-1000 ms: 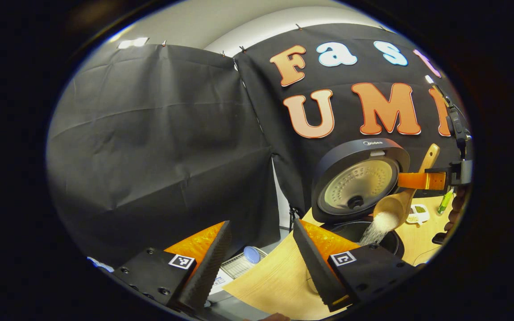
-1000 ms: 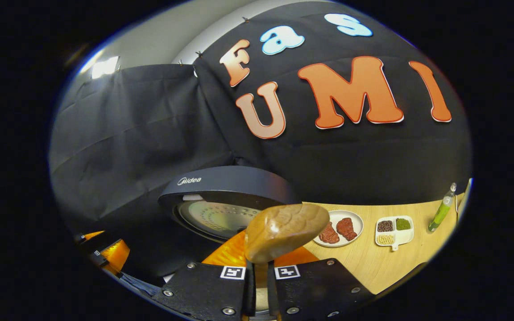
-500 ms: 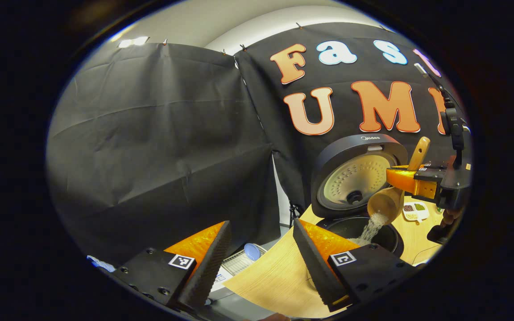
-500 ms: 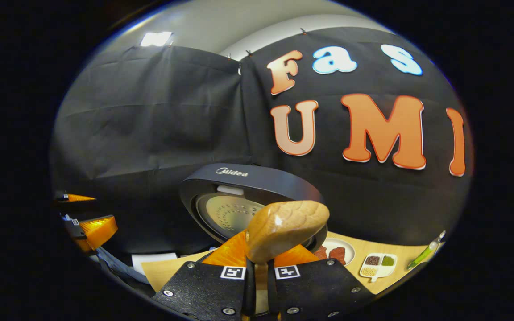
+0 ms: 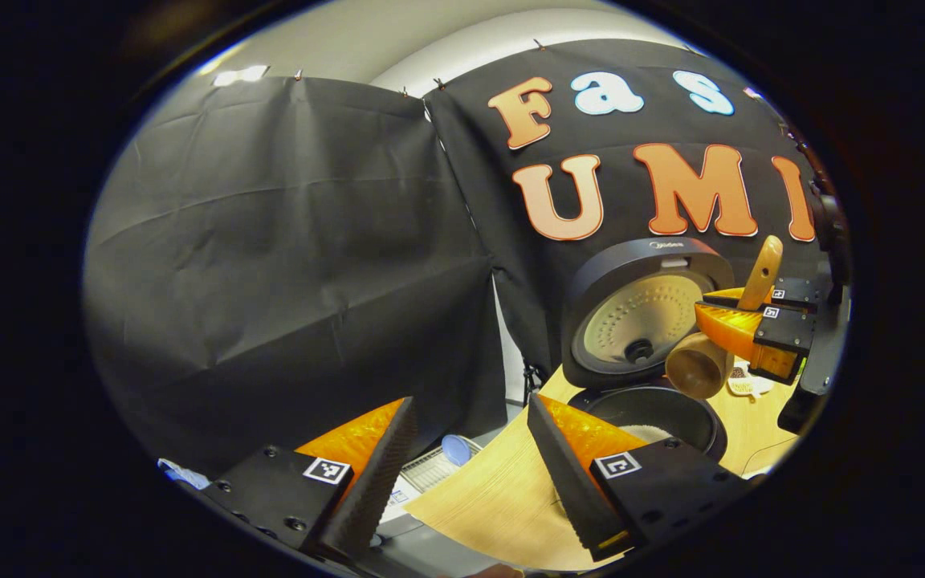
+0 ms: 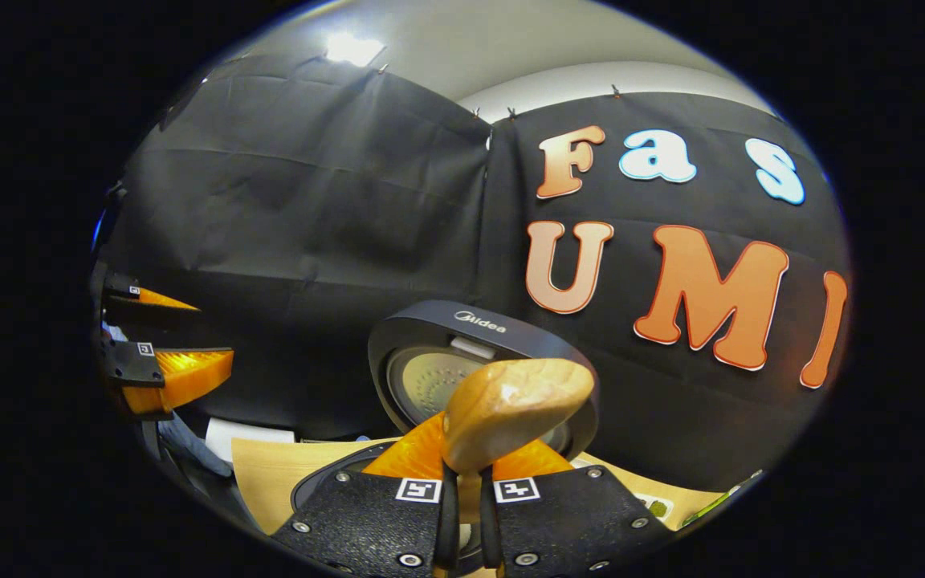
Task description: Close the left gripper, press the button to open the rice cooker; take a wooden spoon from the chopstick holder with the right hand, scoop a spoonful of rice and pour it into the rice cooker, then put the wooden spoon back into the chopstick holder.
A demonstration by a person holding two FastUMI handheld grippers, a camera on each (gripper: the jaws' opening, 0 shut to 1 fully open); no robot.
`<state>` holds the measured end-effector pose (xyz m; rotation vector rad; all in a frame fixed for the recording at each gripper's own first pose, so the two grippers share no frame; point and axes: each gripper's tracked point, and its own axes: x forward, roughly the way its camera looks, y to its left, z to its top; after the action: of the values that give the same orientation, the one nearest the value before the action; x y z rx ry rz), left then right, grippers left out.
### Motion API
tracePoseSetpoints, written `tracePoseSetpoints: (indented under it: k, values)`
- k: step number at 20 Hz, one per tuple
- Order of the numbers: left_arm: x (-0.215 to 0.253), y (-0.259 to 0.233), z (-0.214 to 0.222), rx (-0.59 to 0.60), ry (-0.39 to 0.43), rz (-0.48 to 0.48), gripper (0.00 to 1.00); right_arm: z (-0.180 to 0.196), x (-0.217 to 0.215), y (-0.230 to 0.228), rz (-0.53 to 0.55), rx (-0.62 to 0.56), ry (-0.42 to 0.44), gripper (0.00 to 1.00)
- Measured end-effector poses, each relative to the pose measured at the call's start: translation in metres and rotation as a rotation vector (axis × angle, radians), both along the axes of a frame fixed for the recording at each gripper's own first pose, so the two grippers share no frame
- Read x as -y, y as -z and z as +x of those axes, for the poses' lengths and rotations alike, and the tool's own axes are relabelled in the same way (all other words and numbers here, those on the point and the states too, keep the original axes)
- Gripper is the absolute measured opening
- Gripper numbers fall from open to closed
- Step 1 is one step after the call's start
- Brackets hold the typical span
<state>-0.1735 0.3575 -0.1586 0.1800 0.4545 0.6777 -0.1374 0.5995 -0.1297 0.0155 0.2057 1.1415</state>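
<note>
Left gripper view: we see our left gripper [image 5: 469, 474] at six o'clock with its jaws spread wide, holding nothing. At three o'clock stands the rice cooker [image 5: 645, 321], lid raised upright over the dark pot. Our right gripper [image 5: 739, 331] hangs above that pot, pinching the handle of the wooden spoon [image 5: 703, 357], whose bowl tips sideways over the pot, where white rice [image 5: 645, 433] lies. The cooker rests on a wooden table [image 5: 503, 498].

Right gripper view: we see the right gripper's [image 6: 462, 514] jaws closed tight on the spoon [image 6: 515, 409] at six o'clock, the cooker's lid [image 6: 462, 353] just behind. The left gripper [image 6: 161, 361] sits at nine o'clock.
</note>
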Motion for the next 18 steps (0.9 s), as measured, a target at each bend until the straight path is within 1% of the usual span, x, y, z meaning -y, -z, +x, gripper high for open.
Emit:
tracePoseSetpoints:
  k: [1,3,4,7,11,13,18]
  values:
    - [0.003,-0.001,0.002,0.001,0.008,0.004,0.95,0.004,0.010,0.001,0.008,-0.051,0.011,0.10]
    - [0.010,0.001,0.007,-0.002,0.022,-0.001,0.95,0.017,0.032,0.003,0.035,-0.161,0.050,0.10]
    - [0.014,0.001,0.010,-0.003,0.029,-0.006,0.95,0.027,0.045,0.003,0.038,-0.193,0.077,0.10]
    - [0.033,0.001,0.021,-0.006,0.063,-0.022,0.95,0.054,0.095,0.017,-0.002,-0.207,0.166,0.10]
    - [0.066,0.001,0.039,-0.011,0.130,-0.033,0.95,0.072,0.167,0.054,-0.092,-0.238,0.288,0.10]
    - [0.082,0.000,0.047,-0.011,0.162,-0.037,0.95,0.074,0.206,0.073,-0.152,-0.238,0.350,0.10]
    - [0.121,0.007,0.071,-0.014,0.231,-0.080,0.95,0.066,0.298,0.110,-0.249,-0.306,0.478,0.10]
